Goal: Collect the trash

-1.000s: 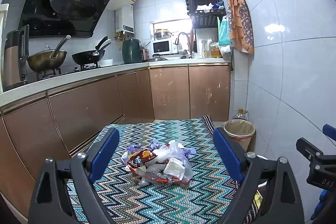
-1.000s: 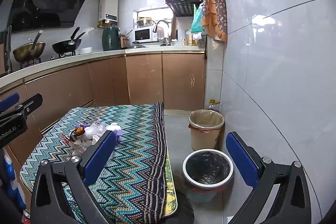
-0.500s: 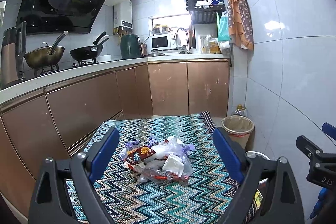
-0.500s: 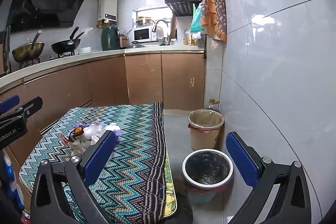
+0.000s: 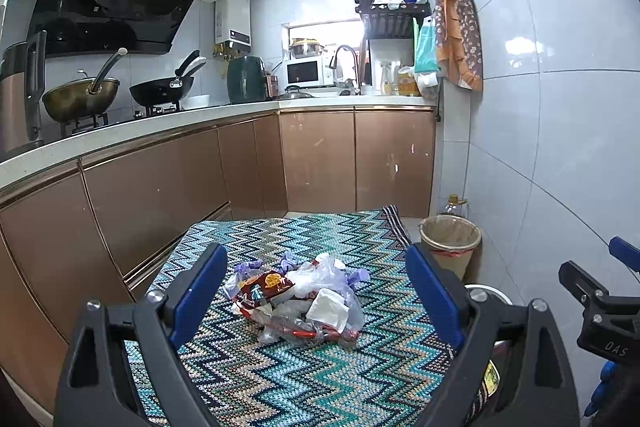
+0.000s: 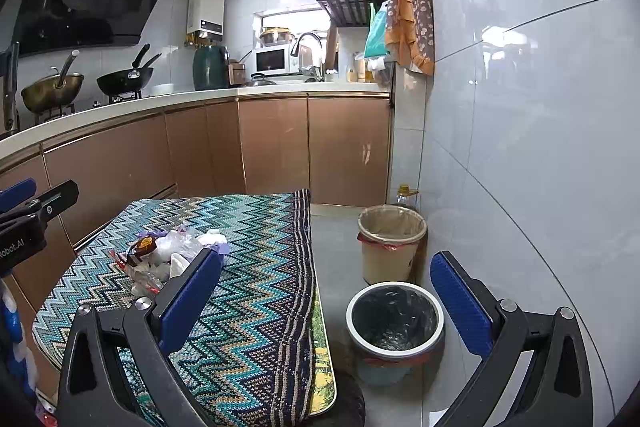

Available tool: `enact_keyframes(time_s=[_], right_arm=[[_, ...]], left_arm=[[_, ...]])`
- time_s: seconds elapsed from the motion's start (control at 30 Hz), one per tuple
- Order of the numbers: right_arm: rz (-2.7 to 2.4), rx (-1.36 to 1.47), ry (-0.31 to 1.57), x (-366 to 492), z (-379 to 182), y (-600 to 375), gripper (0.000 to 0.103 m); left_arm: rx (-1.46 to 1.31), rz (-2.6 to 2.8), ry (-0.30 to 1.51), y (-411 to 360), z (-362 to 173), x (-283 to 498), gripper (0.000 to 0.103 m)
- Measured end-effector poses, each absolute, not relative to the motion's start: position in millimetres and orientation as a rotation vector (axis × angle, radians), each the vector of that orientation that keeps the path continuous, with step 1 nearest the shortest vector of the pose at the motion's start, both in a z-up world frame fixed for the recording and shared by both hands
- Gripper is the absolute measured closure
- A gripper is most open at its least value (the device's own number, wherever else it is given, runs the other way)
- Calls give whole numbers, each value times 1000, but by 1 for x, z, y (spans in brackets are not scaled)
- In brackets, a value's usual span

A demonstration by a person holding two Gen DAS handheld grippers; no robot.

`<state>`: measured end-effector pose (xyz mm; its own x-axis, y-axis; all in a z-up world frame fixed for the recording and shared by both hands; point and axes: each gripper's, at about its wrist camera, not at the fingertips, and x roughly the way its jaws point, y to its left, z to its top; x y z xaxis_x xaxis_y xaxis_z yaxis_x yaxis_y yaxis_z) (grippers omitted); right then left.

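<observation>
The left gripper (image 5: pixel 312 291) has its jaws wide open and holds nothing, and the trash pile (image 5: pixel 298 297) lies straight ahead between the two blue pads, a little beyond the fingertips, on the zigzag cloth (image 5: pixel 320 379) of the table. The pile is loose wrappers, plastic bags and a white tissue, spread somewhat wider left to right than front to back. The right gripper (image 6: pixel 326 295) is also open and empty, but it points off the table's edge; the pile sits to its left, partly hidden behind its left finger, so the left gripper is judged the nearer one. Only the right view shows fully the black-lined bin (image 6: pixel 395 323) on the floor and, farther, the beige bin (image 6: pixel 391 239) by the wall.
</observation>
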<state>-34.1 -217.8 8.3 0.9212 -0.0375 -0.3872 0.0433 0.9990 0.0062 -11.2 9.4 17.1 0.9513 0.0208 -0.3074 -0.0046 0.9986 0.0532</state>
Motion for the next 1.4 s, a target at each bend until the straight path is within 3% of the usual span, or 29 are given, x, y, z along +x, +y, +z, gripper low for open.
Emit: enact_keyframes(time_s=[1.4], right_arm=[[-49, -7, 427, 2, 2, -214, 0]], left_arm=[[43, -29, 389, 43, -4, 44, 12]])
